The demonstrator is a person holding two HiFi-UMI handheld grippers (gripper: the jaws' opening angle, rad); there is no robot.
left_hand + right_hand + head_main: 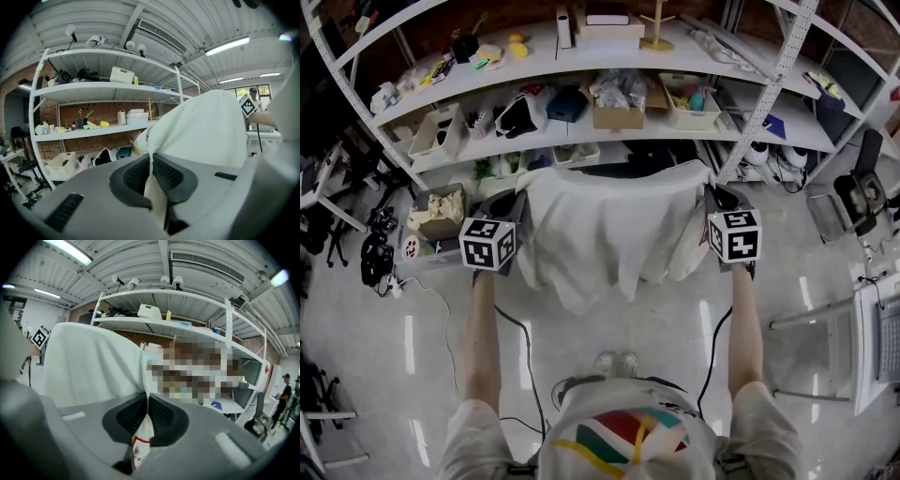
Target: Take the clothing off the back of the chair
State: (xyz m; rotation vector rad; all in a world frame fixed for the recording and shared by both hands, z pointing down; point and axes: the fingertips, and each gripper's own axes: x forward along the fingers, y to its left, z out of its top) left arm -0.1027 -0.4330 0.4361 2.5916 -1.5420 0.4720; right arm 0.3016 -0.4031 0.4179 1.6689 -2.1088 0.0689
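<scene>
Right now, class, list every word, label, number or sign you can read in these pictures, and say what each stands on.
No text here can be read.
Tag on the white clothing, pinched in the right gripper: red-edged, print too blurred.
Cubes on the left gripper and the right gripper: black-and-white square patterns, no letters.
Boxes on the shelves: any print too small.

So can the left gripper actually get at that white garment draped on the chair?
Yes, it seems: the left gripper is shut on a fold of the white garment, nothing blocking.
</scene>
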